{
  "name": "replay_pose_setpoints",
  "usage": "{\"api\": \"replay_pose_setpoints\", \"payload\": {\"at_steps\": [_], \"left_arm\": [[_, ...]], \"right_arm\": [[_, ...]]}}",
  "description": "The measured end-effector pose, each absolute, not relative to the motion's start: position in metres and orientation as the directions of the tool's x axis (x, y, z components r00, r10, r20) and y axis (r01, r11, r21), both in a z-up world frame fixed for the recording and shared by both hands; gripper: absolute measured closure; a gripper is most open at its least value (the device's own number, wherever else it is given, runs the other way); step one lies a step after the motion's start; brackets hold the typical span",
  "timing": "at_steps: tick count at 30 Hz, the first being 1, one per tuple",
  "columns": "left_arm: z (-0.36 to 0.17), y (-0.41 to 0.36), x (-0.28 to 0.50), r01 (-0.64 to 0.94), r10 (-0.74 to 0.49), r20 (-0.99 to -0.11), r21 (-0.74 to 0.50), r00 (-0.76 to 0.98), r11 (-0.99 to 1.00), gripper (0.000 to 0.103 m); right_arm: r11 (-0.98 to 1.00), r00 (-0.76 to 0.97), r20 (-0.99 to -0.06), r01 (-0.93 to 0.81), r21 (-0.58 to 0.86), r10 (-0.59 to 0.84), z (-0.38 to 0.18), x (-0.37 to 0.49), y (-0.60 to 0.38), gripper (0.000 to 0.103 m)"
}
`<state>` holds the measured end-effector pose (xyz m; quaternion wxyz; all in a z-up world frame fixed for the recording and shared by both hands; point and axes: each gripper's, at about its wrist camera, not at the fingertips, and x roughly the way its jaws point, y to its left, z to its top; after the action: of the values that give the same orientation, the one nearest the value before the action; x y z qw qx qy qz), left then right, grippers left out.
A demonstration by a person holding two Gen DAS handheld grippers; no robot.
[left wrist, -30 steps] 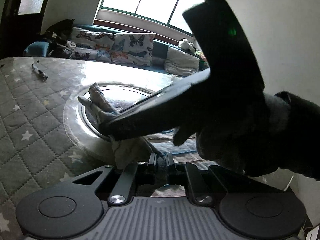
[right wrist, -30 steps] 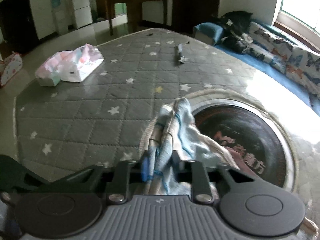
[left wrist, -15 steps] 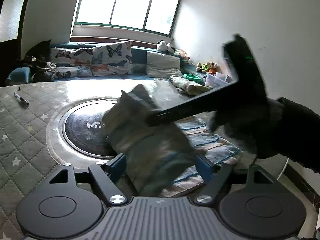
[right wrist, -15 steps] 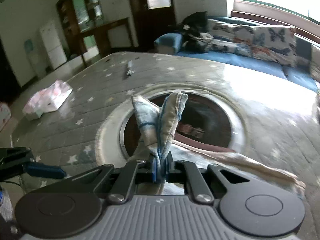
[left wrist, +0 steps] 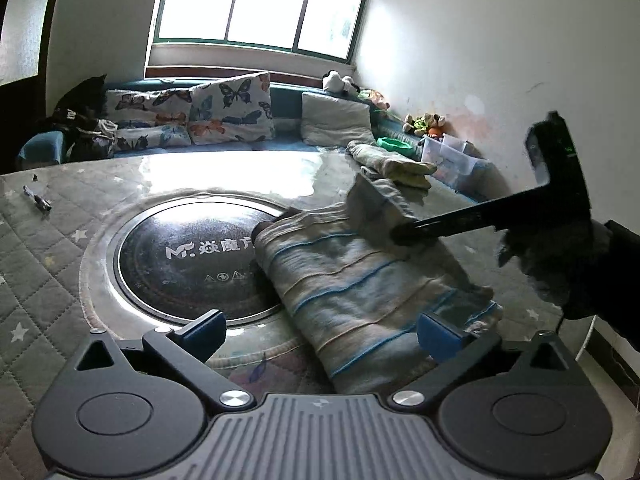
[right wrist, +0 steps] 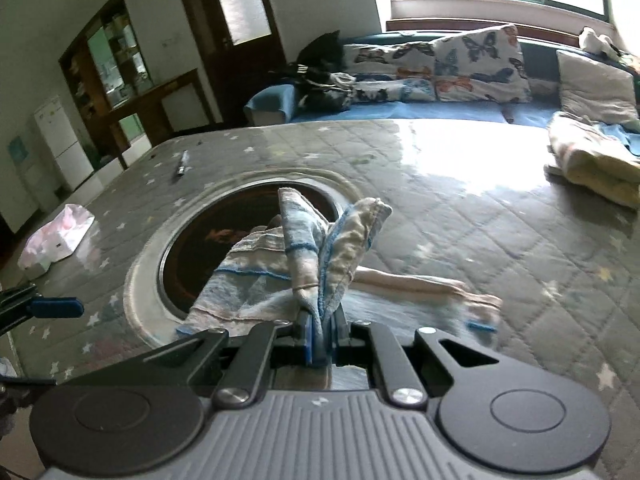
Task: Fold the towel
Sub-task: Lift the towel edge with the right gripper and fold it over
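Left wrist view: the left claw (left wrist: 320, 330) is opening, its blue pads (left wrist: 204, 330) standing wide apart with nothing pressed between them; the striped towel (left wrist: 360, 284) lies below and between them on the quilted counter (left wrist: 44, 240), one end overlapping the round dark plate (left wrist: 180, 256) set into the counter. The towel is judged soft, light and limp: it sags into ridges and keeps no shape of its own, so it is best taken at a corner or hem, where the layers can be pinched together. The right claw (left wrist: 400, 234) enters from the right, drawn together on a raised corner of the towel; the gloved hand (left wrist: 560, 264) behind it is cut off by the frame. Right wrist view: the right claw (right wrist: 318, 340) is clamped on two bunched layers of the towel (right wrist: 320, 256), which stand up as floppy flaps ahead of the pads. The rest of the cloth trails on the counter (right wrist: 460, 200), its far right edge blurred. How many layers lie flat cannot be told. A blue pad of the left claw (right wrist: 56, 307) shows at the left margin.
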<state>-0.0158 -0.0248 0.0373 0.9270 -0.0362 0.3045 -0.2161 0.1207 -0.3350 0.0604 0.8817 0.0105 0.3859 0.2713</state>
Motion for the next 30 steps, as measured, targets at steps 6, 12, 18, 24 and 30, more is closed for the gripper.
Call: {"api": "replay_pose_setpoints", "payload": {"at_steps": [6,12,18,24,30], "left_arm": [[0.034,-0.033,-0.008,0.379,-0.416,-0.568,-0.190,0.710,0.906,0.000],[0.028,-0.039,-0.004,0.373,-0.407,-0.594,-0.187,0.694,0.909,0.000],[0.025,-0.043,-0.001,0.376,-0.405,-0.607,-0.183,0.683,0.908,0.000],[0.020,-0.041,0.005,0.376,-0.407,-0.617,-0.189,0.673,0.907,0.000],[0.017,-0.041,0.008,0.382,-0.410,-0.624,-0.187,0.665,0.905,0.000]], "right_arm": [[0.865,0.561,-0.673,-0.430,0.260,0.481,0.056,0.122,-0.362,0.096],[0.867,0.560,-0.669,-0.398,0.300,0.488,0.052,0.124,-0.380,0.096],[0.869,0.569,-0.660,-0.373,0.324,0.490,0.046,0.123,-0.391,0.096],[0.872,0.576,-0.656,-0.360,0.332,0.487,0.045,0.119,-0.396,0.096],[0.872,0.591,-0.641,-0.347,0.345,0.489,0.048,0.114,-0.401,0.096]]}}
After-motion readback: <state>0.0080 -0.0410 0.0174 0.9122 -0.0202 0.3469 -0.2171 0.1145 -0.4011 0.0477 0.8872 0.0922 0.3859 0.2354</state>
